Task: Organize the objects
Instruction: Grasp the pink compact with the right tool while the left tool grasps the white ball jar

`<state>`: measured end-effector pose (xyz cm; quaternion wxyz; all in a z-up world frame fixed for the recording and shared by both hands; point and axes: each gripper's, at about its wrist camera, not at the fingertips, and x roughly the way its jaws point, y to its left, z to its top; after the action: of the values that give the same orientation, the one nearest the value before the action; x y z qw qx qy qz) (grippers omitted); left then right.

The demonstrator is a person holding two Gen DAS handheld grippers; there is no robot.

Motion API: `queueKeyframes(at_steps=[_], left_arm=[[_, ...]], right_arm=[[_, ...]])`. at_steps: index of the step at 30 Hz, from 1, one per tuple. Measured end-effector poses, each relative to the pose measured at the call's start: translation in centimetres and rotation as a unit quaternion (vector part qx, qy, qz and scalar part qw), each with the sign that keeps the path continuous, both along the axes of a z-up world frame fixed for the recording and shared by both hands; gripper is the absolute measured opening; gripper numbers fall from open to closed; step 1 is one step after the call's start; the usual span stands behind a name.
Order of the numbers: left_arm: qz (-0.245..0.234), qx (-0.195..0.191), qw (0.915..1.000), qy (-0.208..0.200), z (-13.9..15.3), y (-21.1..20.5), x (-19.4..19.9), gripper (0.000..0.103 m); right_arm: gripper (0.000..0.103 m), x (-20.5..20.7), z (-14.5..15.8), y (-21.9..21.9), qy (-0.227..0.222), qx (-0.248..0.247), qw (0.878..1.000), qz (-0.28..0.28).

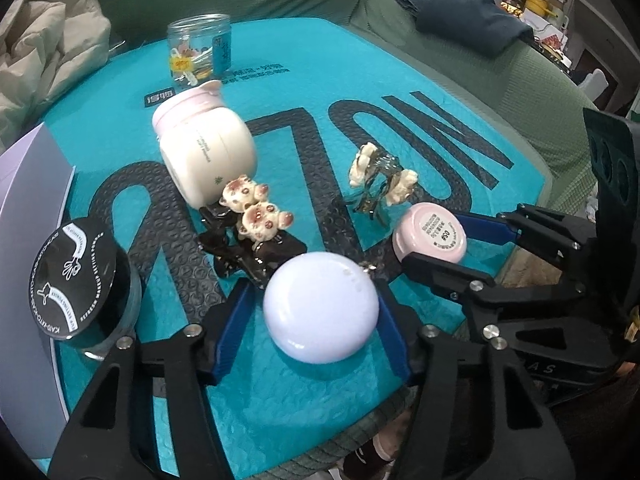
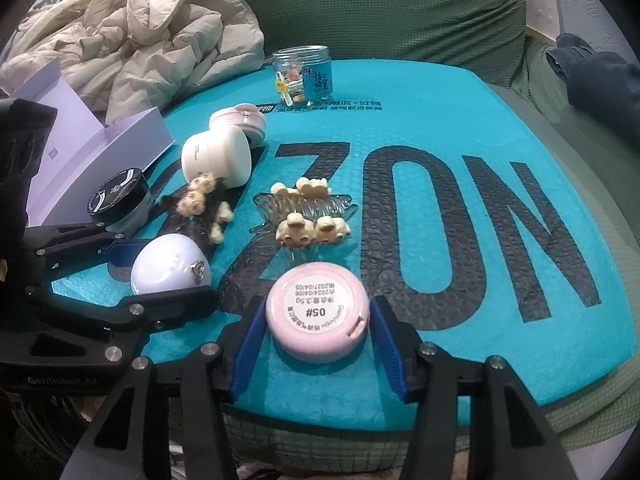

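Sitting between left tool (image 1: 316, 322) fingers: white compact (image 1: 321, 307).

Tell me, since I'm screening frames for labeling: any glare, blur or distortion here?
Left wrist view: strong fisheye bending, dark corners, soft highlight on the white compact, glossy glints on the dark hair clip. Right wrist view: same curvature; the pink compact label is sharp, the edges smear.

A teal mat (image 2: 460, 128) covers the green sofa (image 2: 360, 12); on it lie a glass jar (image 2: 303, 76), cream jar (image 2: 218, 156) tipped over, black-lidded jar (image 2: 120, 198), two hair clips (image 2: 308, 212), white compact (image 2: 170, 266), pink compact (image 2: 318, 322).
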<state>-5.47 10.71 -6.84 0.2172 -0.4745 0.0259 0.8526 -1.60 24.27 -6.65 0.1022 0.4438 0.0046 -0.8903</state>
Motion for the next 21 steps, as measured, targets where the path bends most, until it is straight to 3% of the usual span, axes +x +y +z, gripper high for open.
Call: queueKeyframes(at_steps=[3,21], left_arm=[[-0.007,0.004,1.0,0.0,0.1,0.1,0.0,0.05],[0.01,0.007,0.9999,-0.006,1.8,-1.5,1.8,0.05]], right_arm=[[0.055,0.0,0.0,0.0,0.0,-0.001,1.0,-0.001],[0.053,1.5,1.9,-0.6,0.009,-0.009,1.0,-0.001]])
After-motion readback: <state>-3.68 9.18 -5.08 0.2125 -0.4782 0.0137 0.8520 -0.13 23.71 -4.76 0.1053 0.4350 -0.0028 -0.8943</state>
